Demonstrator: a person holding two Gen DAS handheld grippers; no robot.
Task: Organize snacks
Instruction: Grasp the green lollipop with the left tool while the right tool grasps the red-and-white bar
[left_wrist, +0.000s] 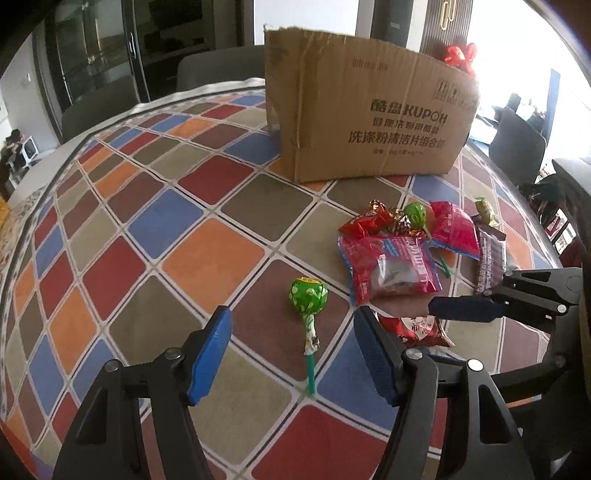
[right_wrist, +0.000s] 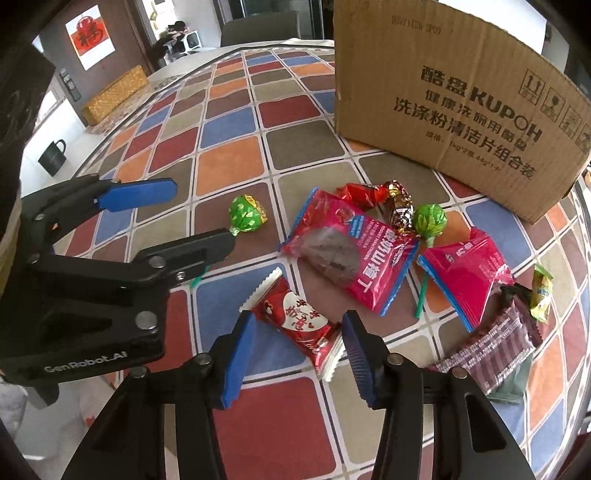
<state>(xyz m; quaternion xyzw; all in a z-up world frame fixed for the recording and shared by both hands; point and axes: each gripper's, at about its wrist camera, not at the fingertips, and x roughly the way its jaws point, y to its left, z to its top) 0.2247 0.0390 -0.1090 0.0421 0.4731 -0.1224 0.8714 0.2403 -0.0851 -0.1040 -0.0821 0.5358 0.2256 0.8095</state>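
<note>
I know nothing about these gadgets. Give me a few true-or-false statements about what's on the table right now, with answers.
1. The cardboard box stands behind the snacks. True.
2. Two green lollipops lie on the table. True.
3. The left hand-held gripper has lifted a lollipop. False: its lollipop lies on the tablecloth between open jaws.
4. The right hand-held gripper straddles a red packet. True.
5. All snacks are in the box. False: they lie outside.

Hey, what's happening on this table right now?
A person is sorting snacks with two handheld grippers. The left gripper hangs open around a green lollipop. The right gripper straddles a small red packet, fingers not yet pressing it. More packets lie in a loose pile before the cardboard box, all still on the table.
</note>
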